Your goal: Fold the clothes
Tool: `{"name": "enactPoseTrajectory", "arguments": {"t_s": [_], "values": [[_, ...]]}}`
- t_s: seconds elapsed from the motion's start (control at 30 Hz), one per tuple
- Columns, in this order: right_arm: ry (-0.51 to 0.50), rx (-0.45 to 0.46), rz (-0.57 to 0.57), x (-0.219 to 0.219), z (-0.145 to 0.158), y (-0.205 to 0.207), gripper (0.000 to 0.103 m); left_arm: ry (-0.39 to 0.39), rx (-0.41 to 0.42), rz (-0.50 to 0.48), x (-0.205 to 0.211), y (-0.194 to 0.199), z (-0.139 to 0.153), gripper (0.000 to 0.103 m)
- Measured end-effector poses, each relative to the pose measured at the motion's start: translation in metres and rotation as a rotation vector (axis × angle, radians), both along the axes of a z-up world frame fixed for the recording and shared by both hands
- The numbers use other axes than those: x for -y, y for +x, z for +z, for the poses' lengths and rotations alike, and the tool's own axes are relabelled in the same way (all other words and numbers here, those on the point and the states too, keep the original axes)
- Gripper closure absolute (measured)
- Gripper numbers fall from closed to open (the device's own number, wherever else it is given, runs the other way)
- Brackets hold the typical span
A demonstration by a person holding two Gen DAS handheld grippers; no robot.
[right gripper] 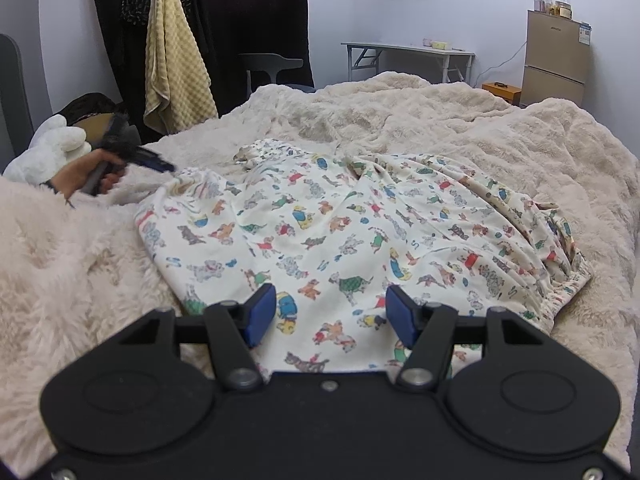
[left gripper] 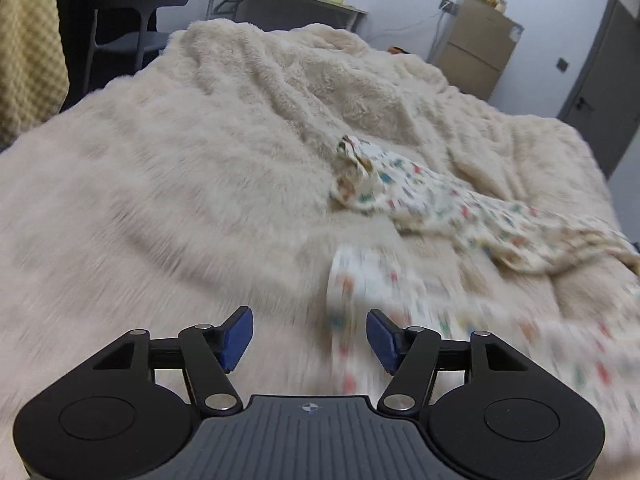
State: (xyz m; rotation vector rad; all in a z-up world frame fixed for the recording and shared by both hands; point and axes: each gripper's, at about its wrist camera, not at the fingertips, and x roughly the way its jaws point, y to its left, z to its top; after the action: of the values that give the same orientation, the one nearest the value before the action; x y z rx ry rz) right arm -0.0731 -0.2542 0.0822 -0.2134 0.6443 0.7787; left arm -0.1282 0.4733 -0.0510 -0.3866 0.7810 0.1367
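On the fluffy blanket | printed garment lies spread, ready for folding | left tongs spread, pinching nothing, beside garment's edge | right tongs spread over its near hem

Home bedroom: fluffy bed, hung clothes, small fridge.

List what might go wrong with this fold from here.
1. The left tongs stand open with a blurred strip of the printed garment between the pads, ungripped; it may slip away.
2. The garment lies rumpled on the fluffy blanket, so wrinkles may get folded in.
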Motion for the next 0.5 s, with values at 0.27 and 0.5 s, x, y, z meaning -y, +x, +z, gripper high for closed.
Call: {"name": "enactPoseTrajectory", "arguments": {"t_s": [0.27, 0.5], "values": [[-0.002, 0.001, -0.001, 0.0, -0.001, -0.001, 0.044, -0.079, 0.022, -0.097, 0.036, -0.002, -0.026, 0.102], [0.014, 0.014, -0.015, 0.007, 0.006, -0.002, 0.044, 0.174, 0.133, 0.1, 0.019, -0.043, 0.045, 0.102]]}}
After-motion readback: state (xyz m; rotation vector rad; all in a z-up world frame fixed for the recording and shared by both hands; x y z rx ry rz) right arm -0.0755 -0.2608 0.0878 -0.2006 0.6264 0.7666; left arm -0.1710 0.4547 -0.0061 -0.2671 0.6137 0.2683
